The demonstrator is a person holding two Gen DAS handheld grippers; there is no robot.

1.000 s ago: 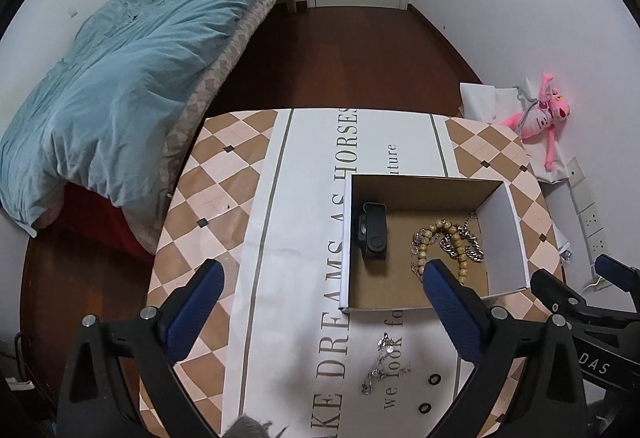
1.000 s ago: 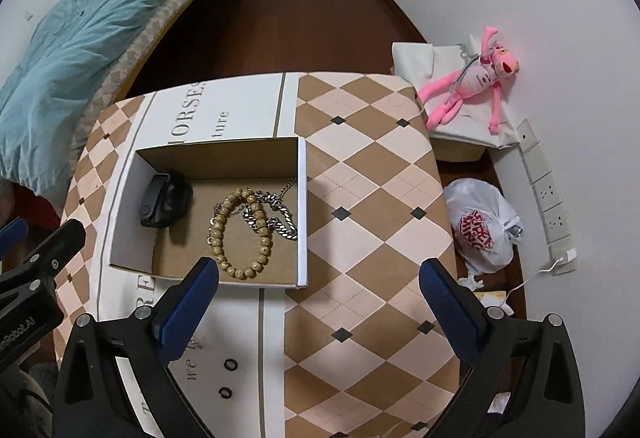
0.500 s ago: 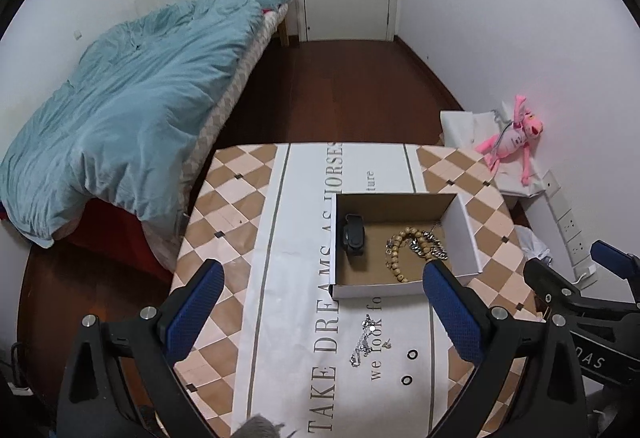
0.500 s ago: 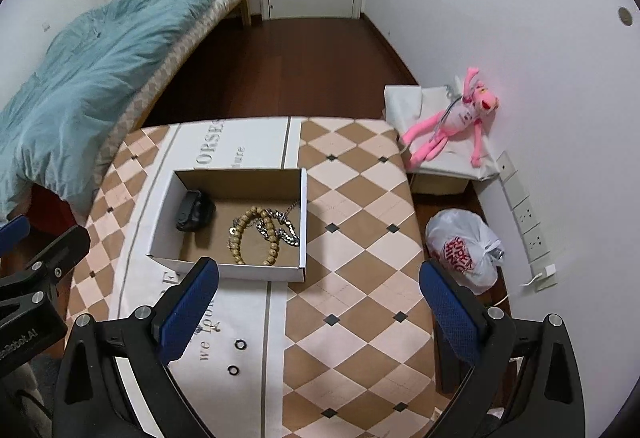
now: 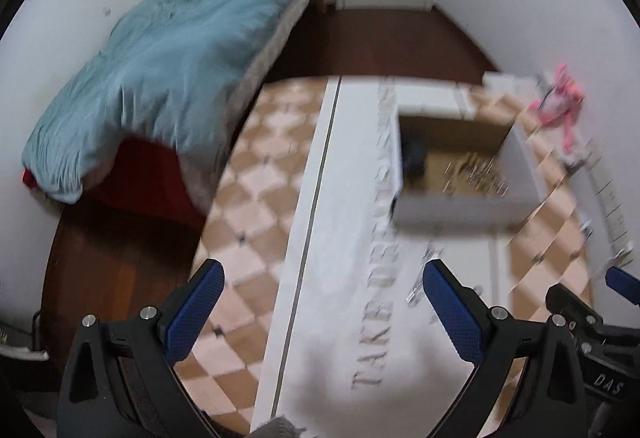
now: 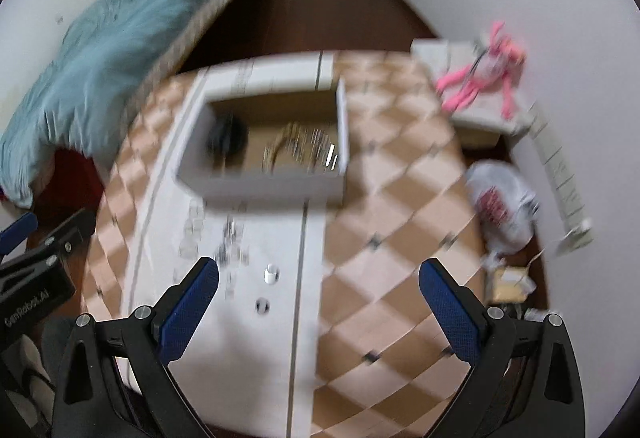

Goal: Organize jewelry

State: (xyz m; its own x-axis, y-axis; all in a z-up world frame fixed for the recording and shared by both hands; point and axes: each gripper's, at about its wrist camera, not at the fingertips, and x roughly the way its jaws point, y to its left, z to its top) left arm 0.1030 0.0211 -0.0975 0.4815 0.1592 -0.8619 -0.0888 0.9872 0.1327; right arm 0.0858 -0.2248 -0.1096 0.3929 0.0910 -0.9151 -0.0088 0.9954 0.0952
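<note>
Small bedroom here: a rumpled light-blue duvet [image 5: 160, 70] on the bed at about 10 o'clock, dark wood floor, and a table under a tan-and-cream checked tablecloth [image 6: 400, 222] with a white lettered strip down the middle. Both views are pretty motion-blurred, so fine detail is mushy.

Going left to right: the left gripper [image 5: 324, 318] hangs over the near part of the table with its blue-padded fingers [image 5: 196, 310] spread wide, nothing between them. Ahead of it at roughly 1 o'clock sits the shallow white cardboard box with a brown inside [image 6: 260, 190]. In the box there's a dark blob of an object [image 6: 226, 136] on the left and a smeared pile of beads and silver chain [image 6: 304, 150] on the right, so some of the jewelry looks already put away.

Just in front of the box, on the white strip, some silvery loose pieces [image 6: 232, 242] lie out on the cloth, plus two small ring-like things [image 6: 266, 290] closer in. Those look like what's left to do. The right gripper [image 6: 320, 314] is also spread open and empty, with the ring-like bits just right of its left finger.

Off at 2 o'clock a pink plush toy [image 6: 480, 78] lies against the wall, with a white plastic bag [image 6: 500, 206] on the floor.

I'd call it maybe halfway.
</note>
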